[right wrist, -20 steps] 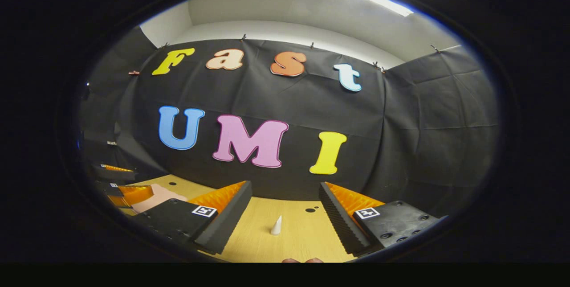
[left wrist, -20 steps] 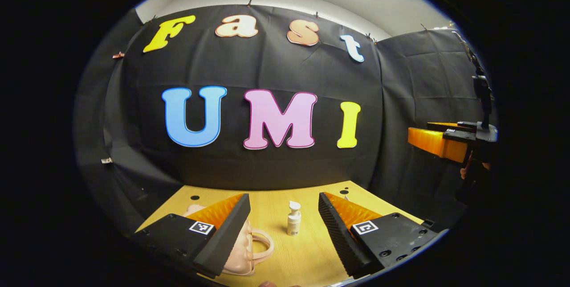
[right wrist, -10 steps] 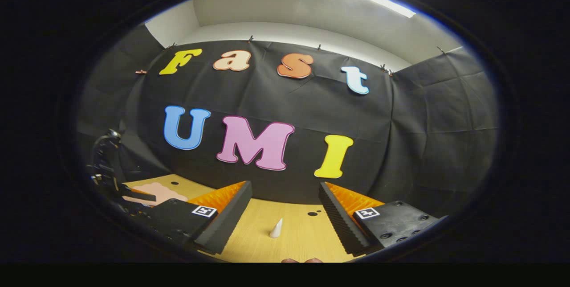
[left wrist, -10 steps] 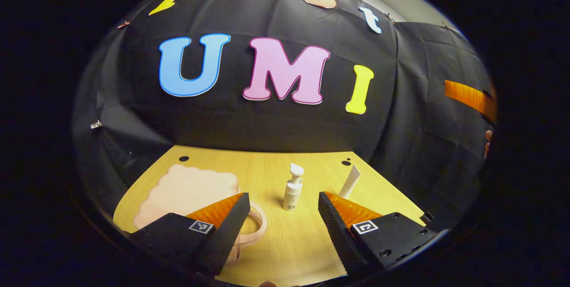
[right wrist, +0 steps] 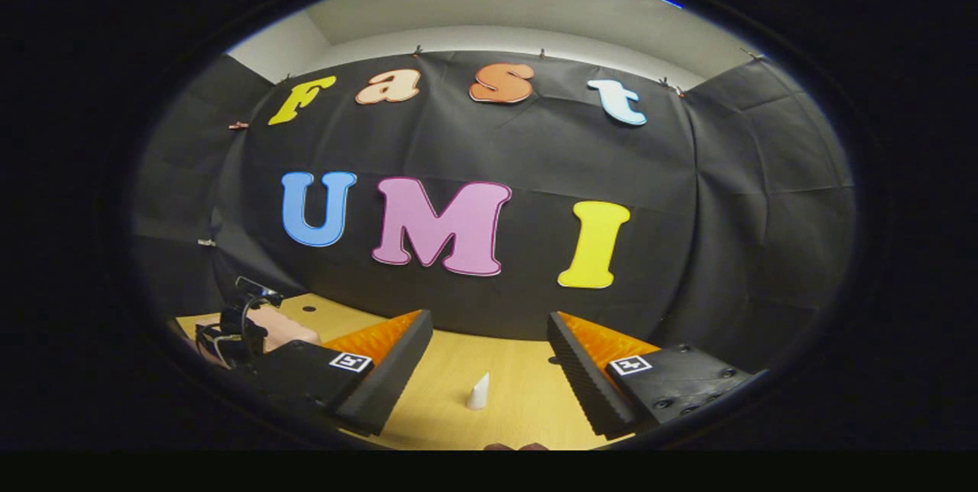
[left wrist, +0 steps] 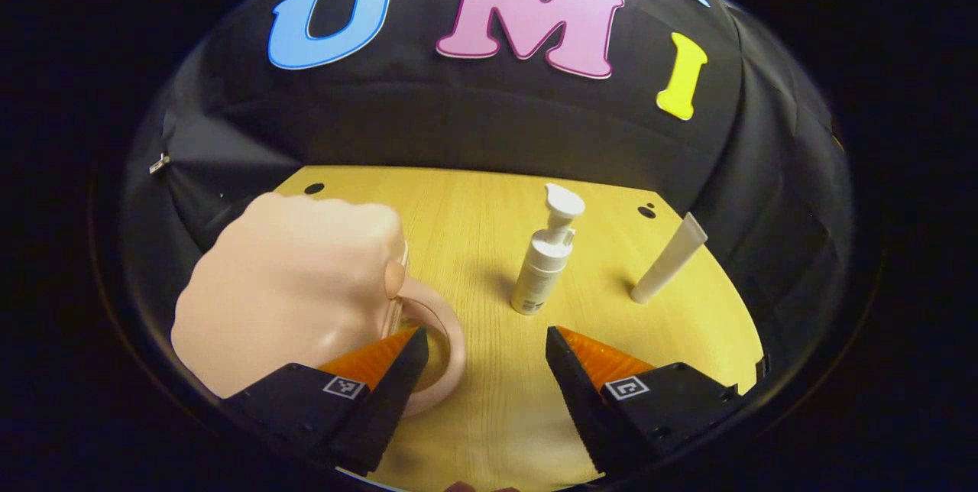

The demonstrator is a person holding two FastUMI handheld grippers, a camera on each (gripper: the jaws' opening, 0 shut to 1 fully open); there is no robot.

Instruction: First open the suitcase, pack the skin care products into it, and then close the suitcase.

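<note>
Left gripper (left wrist: 483, 370) hovers above the wooden table (left wrist: 474, 217) with jaws spread wide and nothing between them, its left finger over the ring handle (left wrist: 447, 339) of the closed pink suitcase (left wrist: 290, 286). A white pump bottle (left wrist: 544, 261) stands upright beyond the fingers, with a white tube (left wrist: 666, 261) standing on its cap further right, well apart from the suitcase. Right gripper (right wrist: 489, 358) is likewise wide open and empty, with the tube's tip (right wrist: 478, 391) between its fingers.

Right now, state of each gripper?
Left gripper: open, holding nothing, above the pink suitcase handle.
Right gripper: open, holding nothing, white tube ahead on the table.
</note>
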